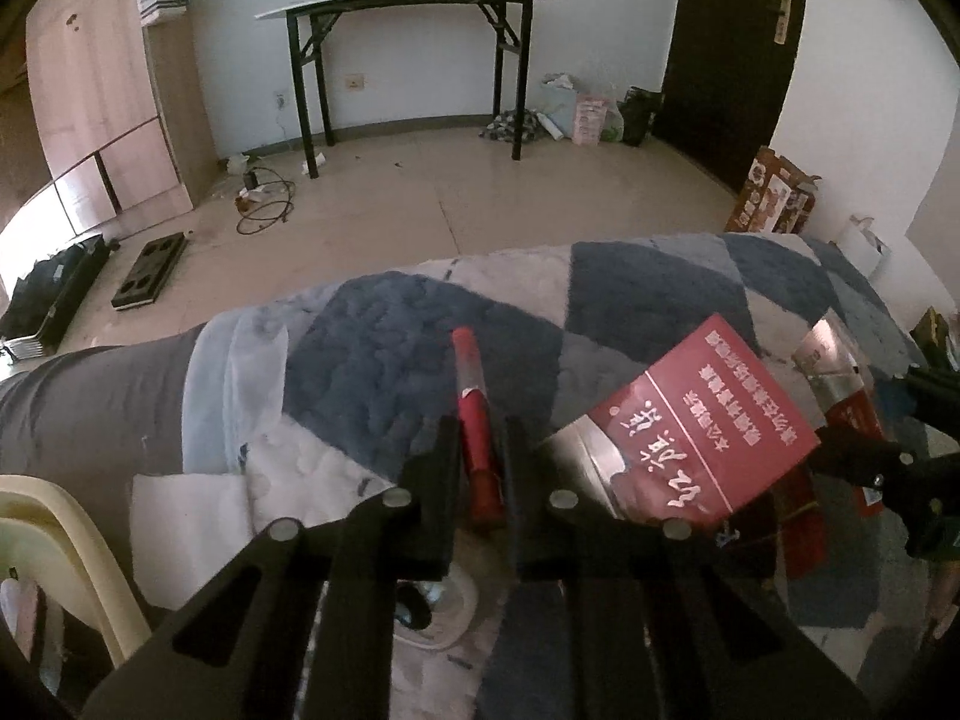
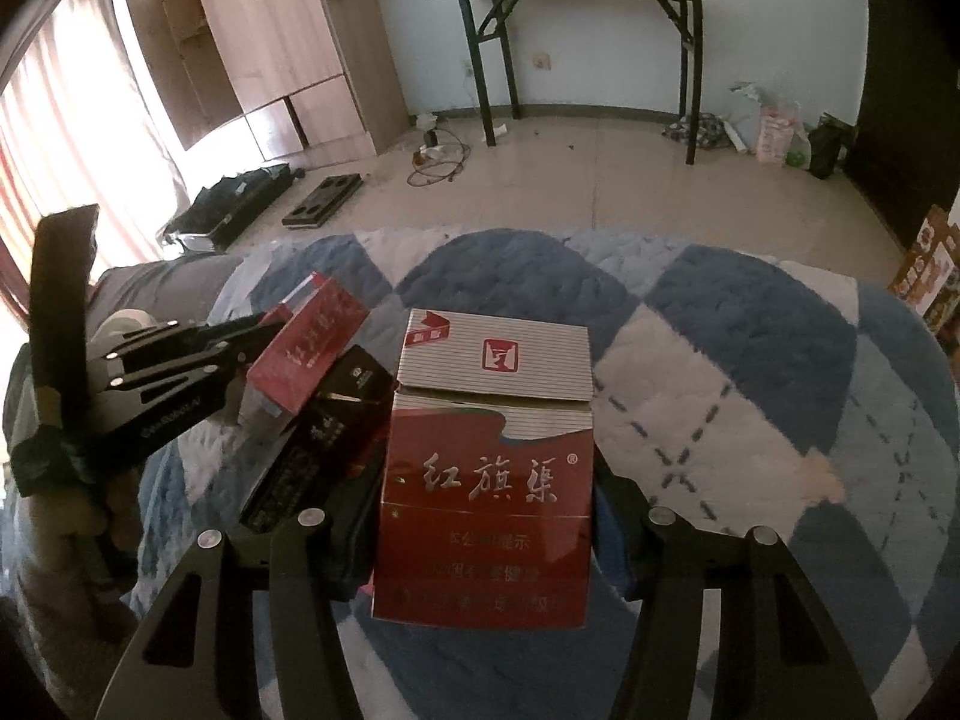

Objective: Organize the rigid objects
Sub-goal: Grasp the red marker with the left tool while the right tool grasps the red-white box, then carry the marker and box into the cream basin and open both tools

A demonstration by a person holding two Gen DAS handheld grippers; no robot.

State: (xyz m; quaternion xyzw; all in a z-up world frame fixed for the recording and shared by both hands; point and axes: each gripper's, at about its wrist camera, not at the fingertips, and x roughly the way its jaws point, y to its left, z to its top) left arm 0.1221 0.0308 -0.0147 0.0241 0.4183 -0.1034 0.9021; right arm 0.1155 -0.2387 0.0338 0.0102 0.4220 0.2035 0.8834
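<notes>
In the left wrist view my left gripper (image 1: 480,429) is shut on a slim red tube (image 1: 474,420) that lies on the blue-and-white checked blanket (image 1: 390,348). A red cigarette box (image 1: 702,426) lies just to its right, tilted. My right gripper (image 1: 852,456) enters at the right edge. In the right wrist view my right gripper (image 2: 486,510) is shut on a red-and-white cigarette box (image 2: 486,480), its pads against the two sides. To the left lie a dark box (image 2: 324,438) and a smaller red box (image 2: 306,354), with the left gripper (image 2: 264,330) beside them.
A black-legged folding table (image 1: 414,0) stands at the back wall, with a wooden wardrobe (image 2: 258,48) on the left. Bags and cables litter the floor. A cream plastic chair (image 1: 60,540) and white paper (image 1: 198,516) sit at the lower left. The blanket (image 2: 720,360) extends right.
</notes>
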